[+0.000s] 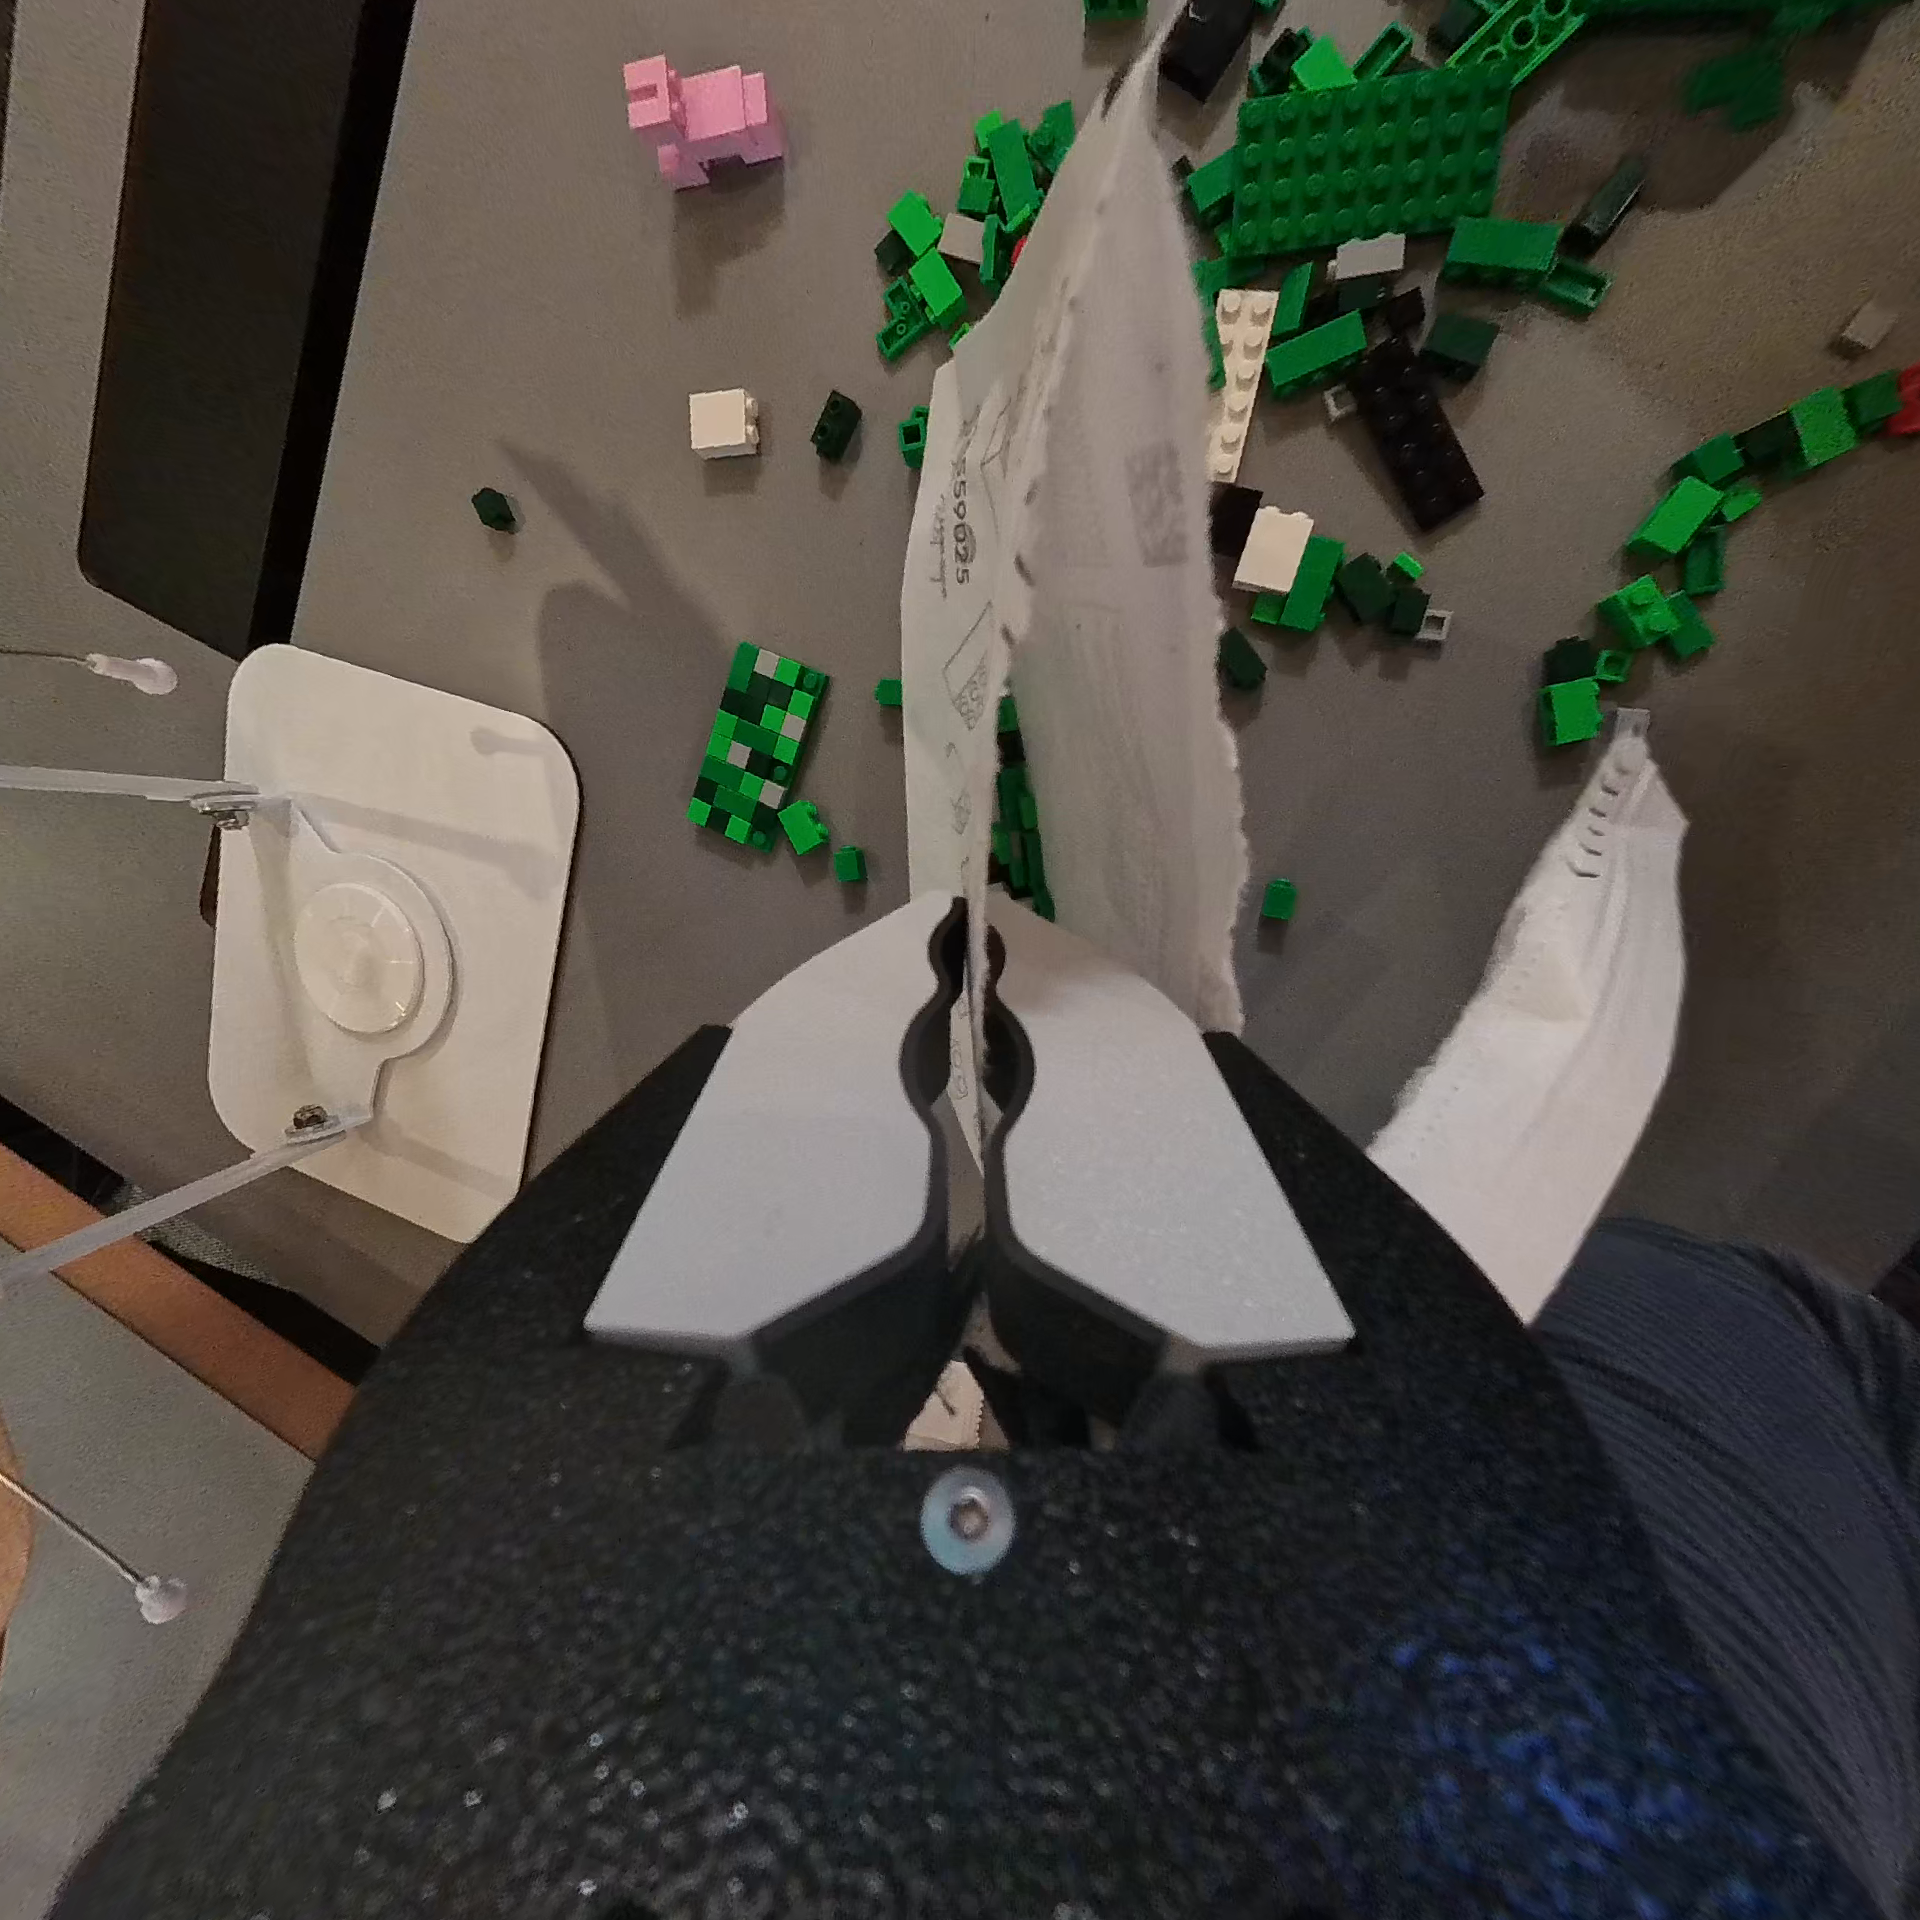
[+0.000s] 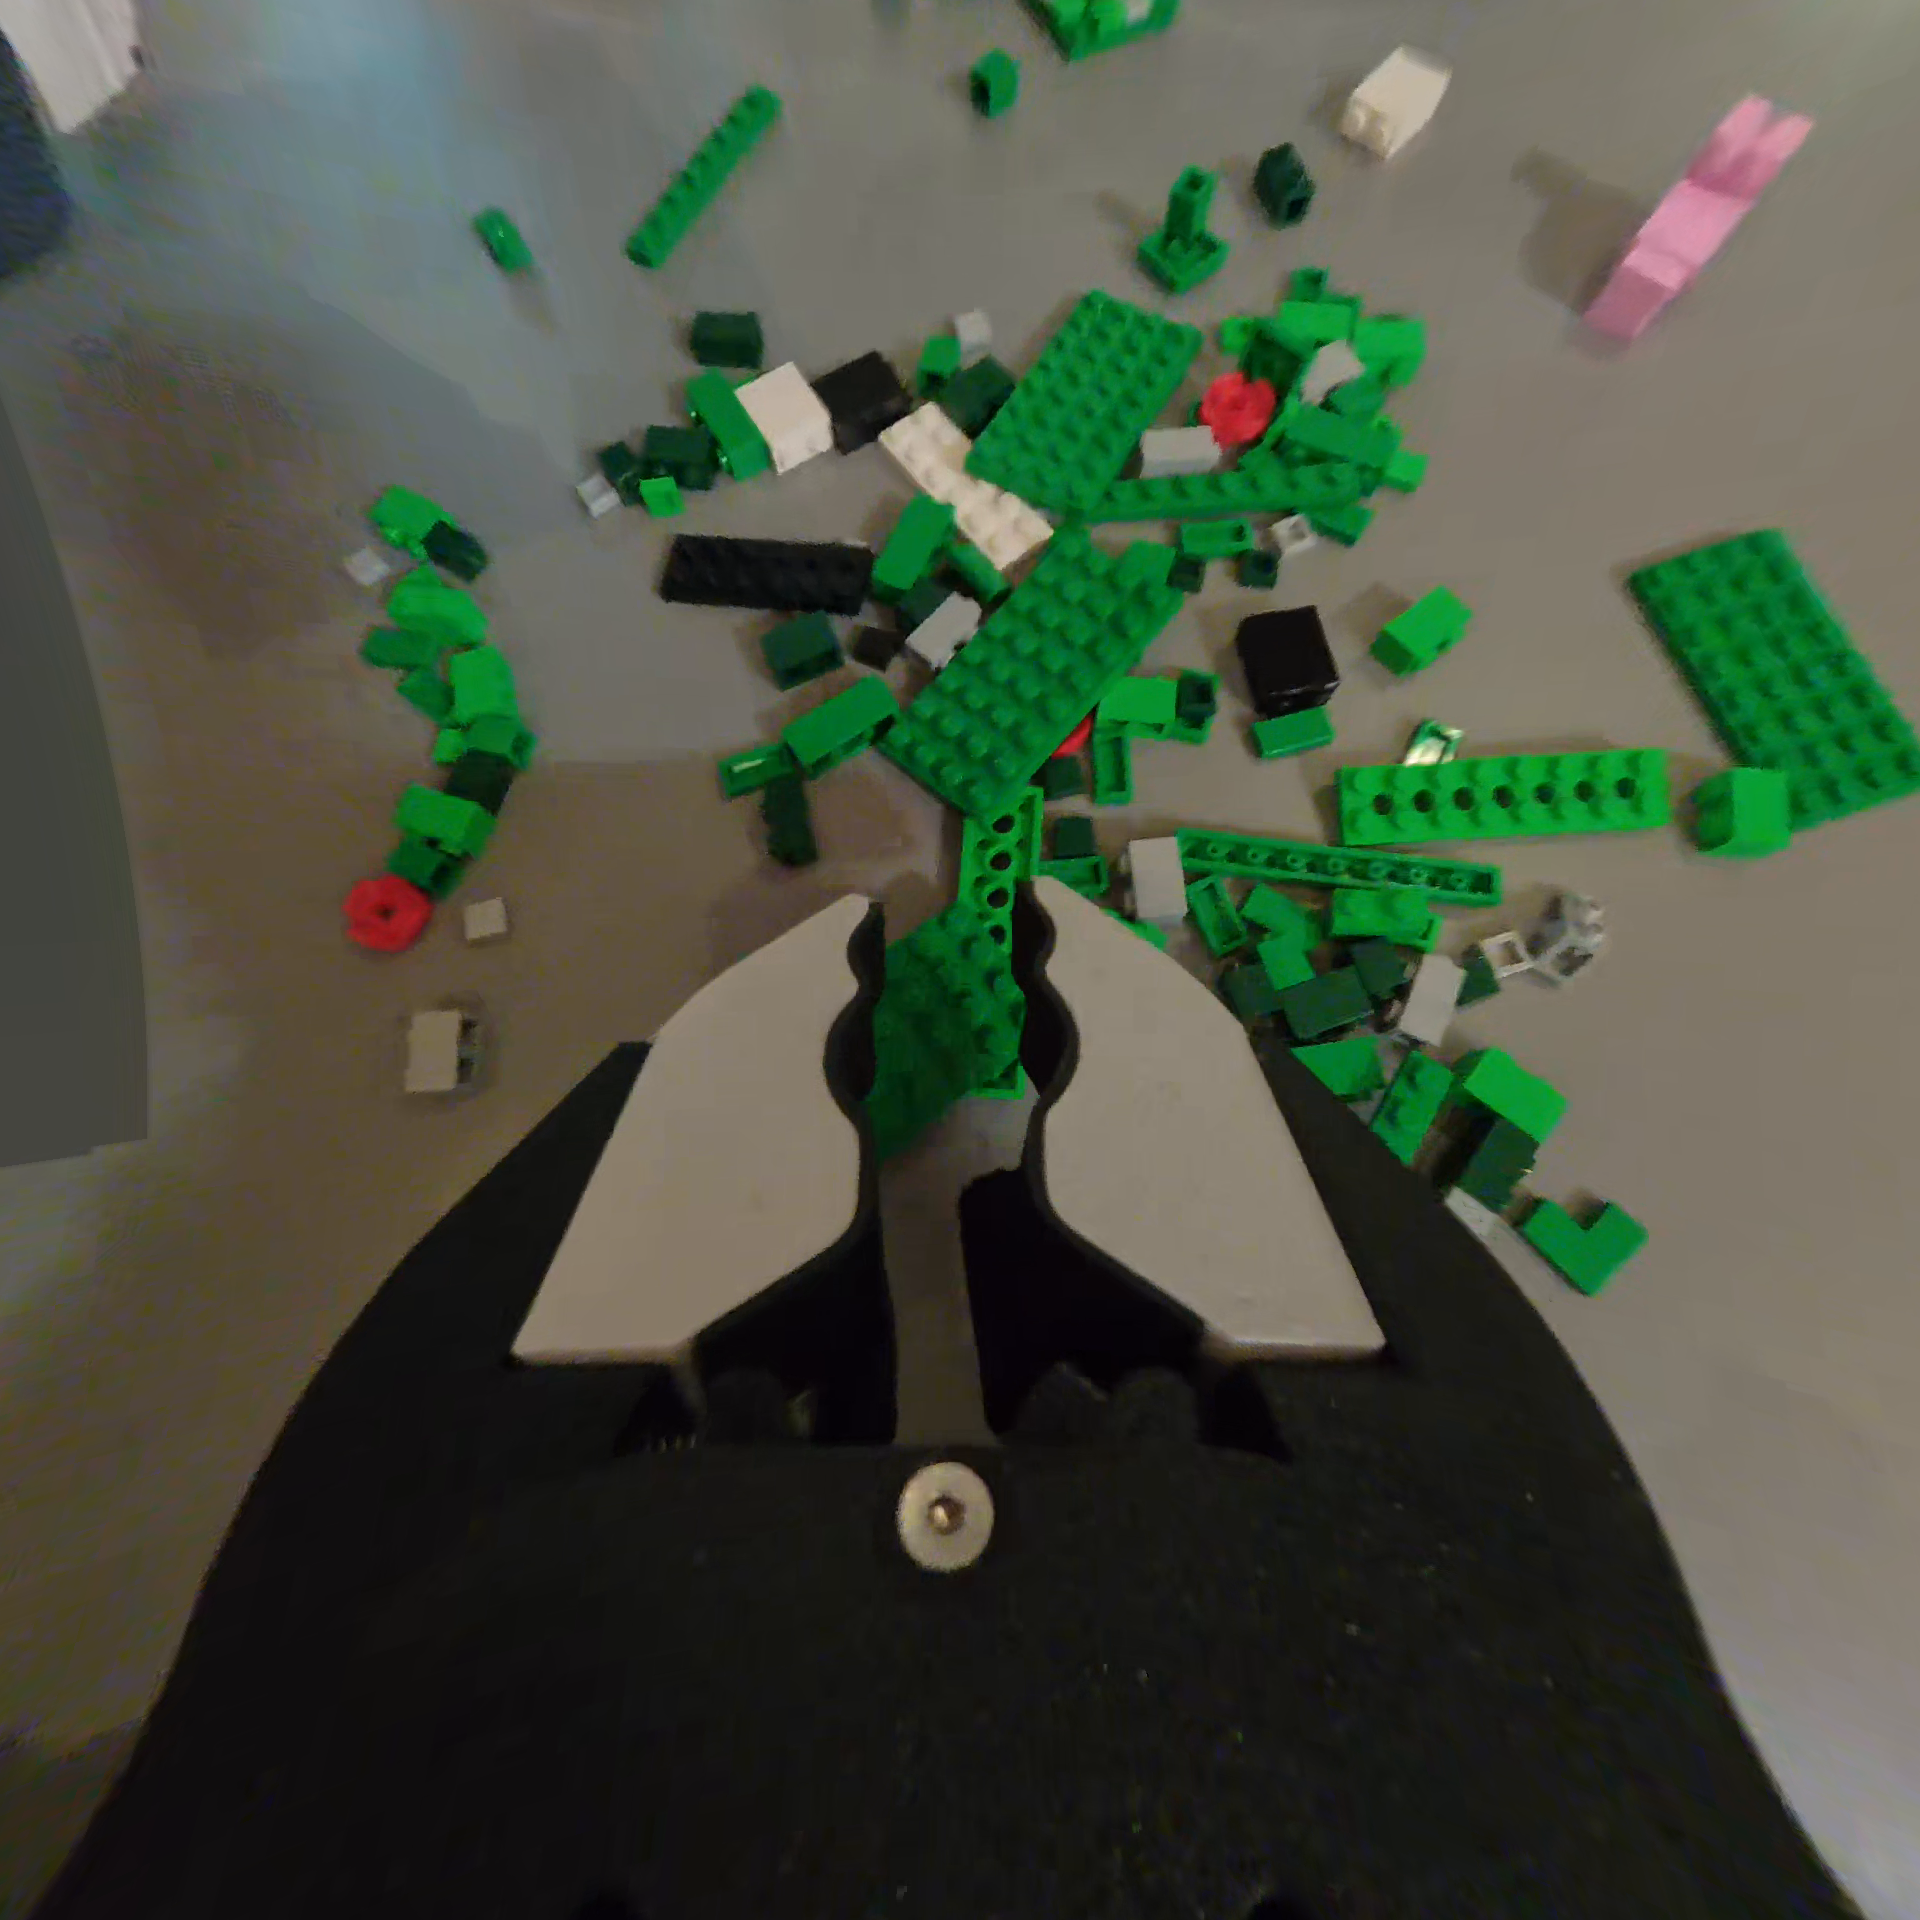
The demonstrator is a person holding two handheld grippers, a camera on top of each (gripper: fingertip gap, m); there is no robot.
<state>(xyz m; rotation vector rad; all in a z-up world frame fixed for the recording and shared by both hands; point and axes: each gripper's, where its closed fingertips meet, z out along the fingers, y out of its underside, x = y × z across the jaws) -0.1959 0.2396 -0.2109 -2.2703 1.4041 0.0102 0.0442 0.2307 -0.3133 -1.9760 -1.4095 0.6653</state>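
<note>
Fingers closed on paper and green plate.
The left gripper (image 1: 971, 935) pinches a torn paper bag (image 1: 1091, 623) hanging lengthwise ahead; the right gripper (image 2: 951, 925) clamps a green plate (image 2: 951, 997) above scattered bricks (image 2: 1299, 966) on the tabletop (image 2: 260, 1299).

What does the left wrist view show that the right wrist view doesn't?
Only the left wrist view shows the left gripper shut on a torn paper bag, a white mount plate and a checkered green block build.

Only the right wrist view shows the right gripper gripping a green plate assembly, plus a red round piece.

Both show the grey table, scattered green bricks and the pink brick figure.
</note>
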